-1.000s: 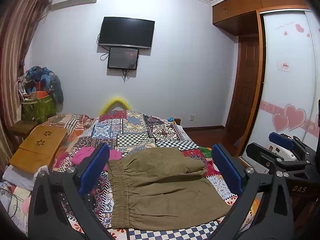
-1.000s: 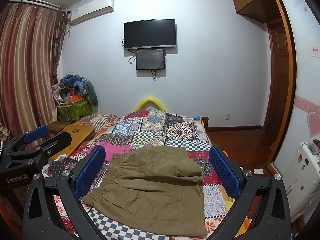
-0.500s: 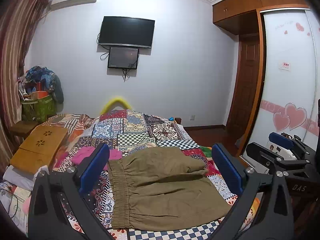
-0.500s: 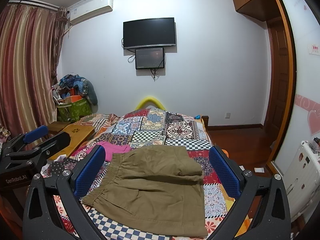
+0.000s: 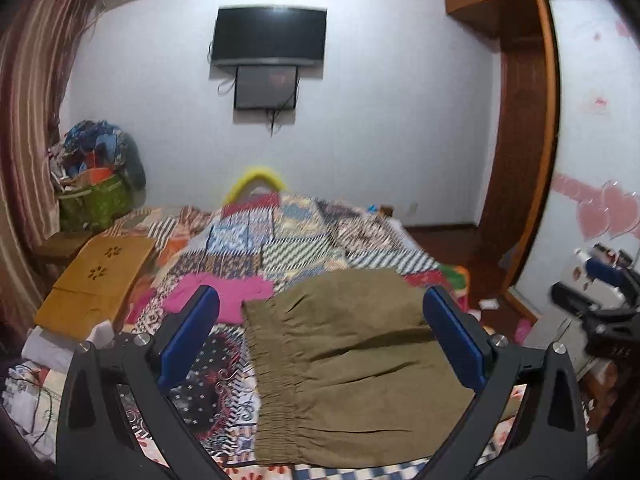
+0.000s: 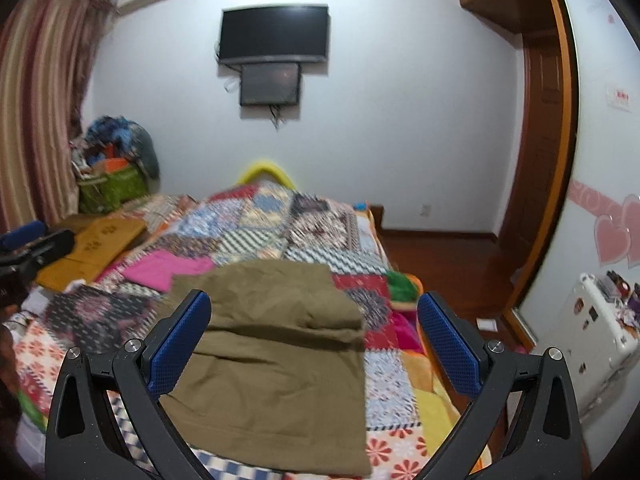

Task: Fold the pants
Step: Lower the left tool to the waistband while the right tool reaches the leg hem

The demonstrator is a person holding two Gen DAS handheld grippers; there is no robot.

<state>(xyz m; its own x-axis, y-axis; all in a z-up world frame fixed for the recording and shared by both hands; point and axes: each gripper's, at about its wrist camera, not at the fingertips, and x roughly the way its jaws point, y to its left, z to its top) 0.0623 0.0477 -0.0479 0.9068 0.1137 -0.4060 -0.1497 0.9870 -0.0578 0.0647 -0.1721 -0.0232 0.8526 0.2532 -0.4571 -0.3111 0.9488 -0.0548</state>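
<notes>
Olive-brown pants [image 5: 352, 364] lie folded on the patchwork bedspread [image 5: 280, 240], elastic waistband to the left. They also show in the right wrist view [image 6: 276, 360]. My left gripper [image 5: 320, 340] is open and empty, hovering above the pants. My right gripper [image 6: 314, 344] is open and empty, above the pants' right half. The right gripper shows at the right edge of the left wrist view [image 5: 600, 304]; the left gripper shows at the left edge of the right wrist view [image 6: 32, 248].
A pink garment [image 5: 224, 292] lies left of the pants. A wooden lap desk [image 5: 96, 280] sits at the bed's left. A green bag of clothes [image 5: 96, 196] stands by the curtain. A wardrobe [image 5: 592, 160] and a white appliance [image 6: 600, 340] stand at the right.
Both grippers have moved forward and down toward the pants, which now look larger; both views are motion-blurred. The right gripper shifted rightward. The jaws stay open.
</notes>
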